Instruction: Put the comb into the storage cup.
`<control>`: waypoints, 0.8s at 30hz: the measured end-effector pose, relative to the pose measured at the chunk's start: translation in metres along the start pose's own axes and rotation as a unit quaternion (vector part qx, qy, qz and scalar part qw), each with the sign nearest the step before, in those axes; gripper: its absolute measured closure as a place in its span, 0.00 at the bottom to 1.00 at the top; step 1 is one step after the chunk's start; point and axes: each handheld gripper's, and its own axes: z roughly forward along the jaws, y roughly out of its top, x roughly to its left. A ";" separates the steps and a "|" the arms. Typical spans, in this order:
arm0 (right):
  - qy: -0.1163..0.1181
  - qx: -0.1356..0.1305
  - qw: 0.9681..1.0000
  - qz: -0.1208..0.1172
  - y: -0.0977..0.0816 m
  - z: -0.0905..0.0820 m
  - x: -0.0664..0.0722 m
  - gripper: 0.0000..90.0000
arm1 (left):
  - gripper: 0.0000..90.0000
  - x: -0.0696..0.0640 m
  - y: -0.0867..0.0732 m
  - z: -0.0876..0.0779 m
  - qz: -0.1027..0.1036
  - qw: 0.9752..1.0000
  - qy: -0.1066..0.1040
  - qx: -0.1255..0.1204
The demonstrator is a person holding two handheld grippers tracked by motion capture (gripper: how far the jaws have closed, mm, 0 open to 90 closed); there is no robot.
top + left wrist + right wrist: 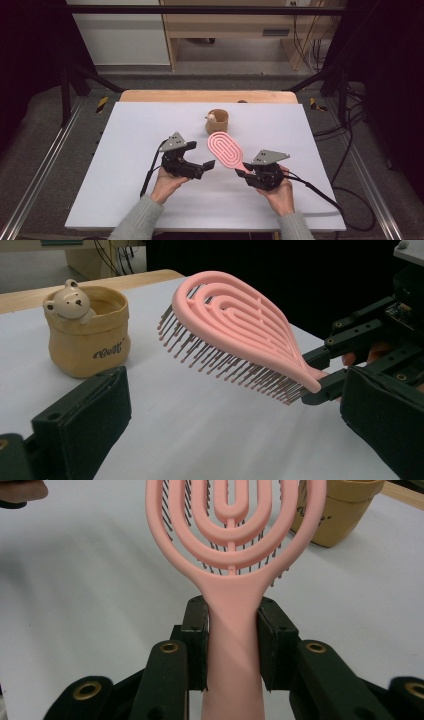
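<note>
The pink vented hairbrush [226,148] hangs in the air just above the middle of the white bench [125,150], head pointing toward 11 o'clock in the high view, bristles facing down. It looks like light, stiff moulded plastic: the open looped head should not flex much, but the smooth handle could slip or swivel between pads if squeezed loosely. The flat, narrow handle is the sensible place to grip; the bristle side is springy and gives no firm purchase, and the thin loops of the head may be the weakest part.

The right hand-held gripper [233,647] has its jaws narrowed onto that handle, pads pressed against both edges just below the neck. The left hand-held gripper [207,166] sits at about 9 o'clock from the brush, jaws spread wide with nothing between them, facing the bristles.

At 12 o'clock from the brush head stands a tan cup with a small bear figure [90,330] on its rim, well clear of the bristles.

The end of the handle is hidden within the right gripper, so how much of it is left behind the pads cannot be judged. The inside of the cup is hard to make out.
</note>
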 end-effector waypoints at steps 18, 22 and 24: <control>0.001 -0.005 1.000 -0.004 0.000 -0.001 0.000 0.77 | 0.00 -0.006 0.004 0.019 -0.018 1.000 -0.013 0.011; 0.002 -0.006 1.000 -0.004 0.000 -0.001 0.001 0.77 | 0.00 -0.006 0.004 0.024 -0.023 1.000 -0.015 0.014; 0.002 -0.006 1.000 -0.005 0.001 -0.001 0.002 0.77 | 0.01 -0.007 0.004 0.025 -0.027 0.999 -0.017 0.014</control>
